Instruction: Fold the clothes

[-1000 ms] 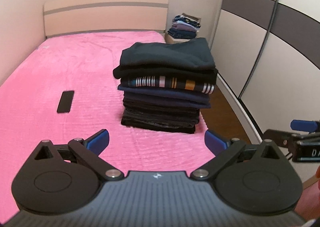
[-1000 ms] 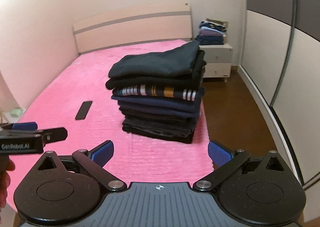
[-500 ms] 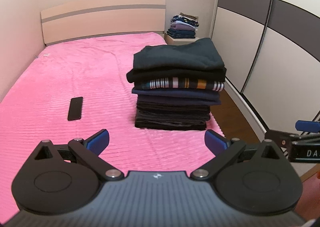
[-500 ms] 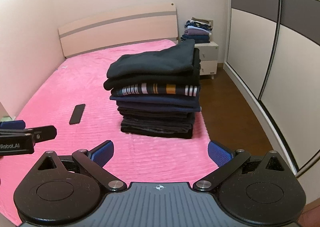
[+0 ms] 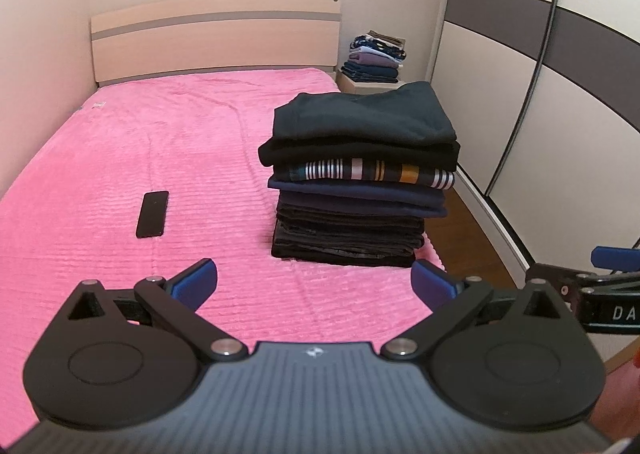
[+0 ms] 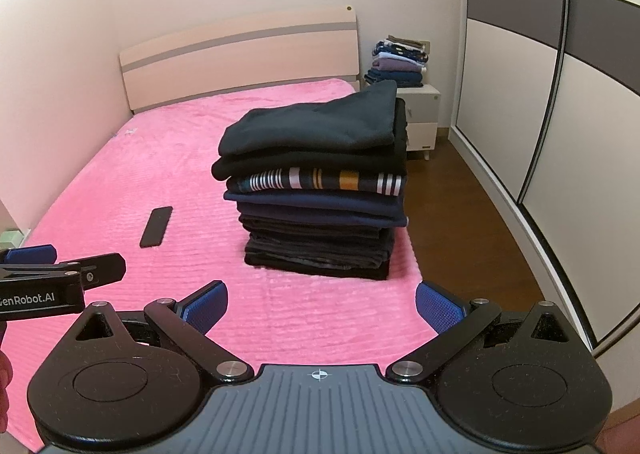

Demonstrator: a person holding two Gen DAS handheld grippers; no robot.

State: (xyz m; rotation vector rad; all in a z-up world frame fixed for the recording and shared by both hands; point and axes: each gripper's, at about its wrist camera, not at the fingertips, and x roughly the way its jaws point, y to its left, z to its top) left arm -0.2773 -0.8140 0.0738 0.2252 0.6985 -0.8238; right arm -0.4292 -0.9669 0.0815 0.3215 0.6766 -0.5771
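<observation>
A tall stack of folded dark clothes [image 5: 360, 178] [image 6: 320, 190] stands on the pink bed cover [image 5: 120, 174] [image 6: 120, 182] near the bed's right edge, with one striped garment in its upper half. My left gripper [image 5: 314, 280] hangs open over the foot of the bed, short of the stack, with nothing between its blue pads. My right gripper [image 6: 322, 300] is open too and empty, at about the same distance. Each gripper shows at the edge of the other's view.
A black phone [image 5: 153, 213] [image 6: 157, 226] lies flat on the cover left of the stack. A second pile of folded clothes [image 5: 376, 64] [image 6: 400, 62] sits on a white nightstand [image 6: 420, 118] beside the headboard. Wardrobe sliding doors [image 6: 540, 114] line the right, past a strip of wooden floor.
Both views have swung slightly to the left, so the stack and phone sit further right in frame. Both grippers stayed open and empty.
</observation>
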